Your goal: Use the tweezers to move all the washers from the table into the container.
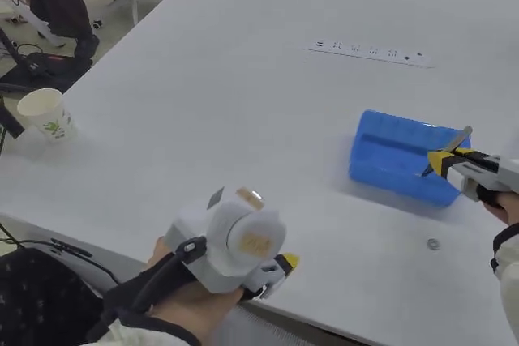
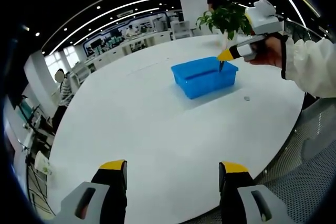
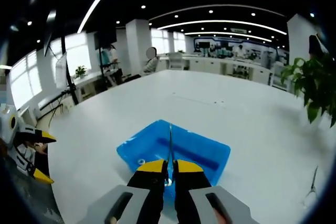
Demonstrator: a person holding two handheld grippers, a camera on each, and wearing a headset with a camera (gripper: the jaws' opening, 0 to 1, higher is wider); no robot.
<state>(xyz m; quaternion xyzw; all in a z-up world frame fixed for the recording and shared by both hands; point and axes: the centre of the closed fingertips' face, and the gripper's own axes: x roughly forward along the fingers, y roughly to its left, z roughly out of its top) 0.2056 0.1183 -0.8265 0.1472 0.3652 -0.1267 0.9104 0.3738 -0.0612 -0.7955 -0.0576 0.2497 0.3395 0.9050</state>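
The right gripper (image 3: pixel 170 167) has its 2 jaws pressed together on the tweezers (image 3: pixel 170 142), which run forward from between the yellow tips. In the head view this gripper (image 1: pixel 440 163) comes in from the right, and the tweezers (image 1: pixel 456 143) slant across the right end of the blue container (image 1: pixel 389 160). In the left gripper view their tip points down inside the container (image 2: pixel 202 80), below the right gripper (image 2: pixel 227 55). Whether the tip holds anything is too small to tell.

In the right gripper view, 1 small ring (image 3: pixel 140 161) lies on the floor of the container (image 3: pixel 207 153), near its left corner, just left of the jaws; it looks like a washer, though that is not certain. The rest of the floor that shows is plain blue.

1 washer (image 1: pixel 433 244) lies on the white table (image 1: pixel 243 103), outside the container, near its front wall and apart from the tweezers. It also shows in the left gripper view (image 2: pixel 247 98).

The left gripper (image 2: pixel 173 174) has its 2 jaws wide apart with only bare table between them. A hand holds it at the table's near edge (image 1: pixel 280 269), well apart from the container and the washer.

Farther out, a paper cup (image 1: pixel 49 113) stands at the left edge, a power strip (image 1: pixel 369 53) lies beyond the container, and a plant (image 2: pixel 226 19) stands past the table.
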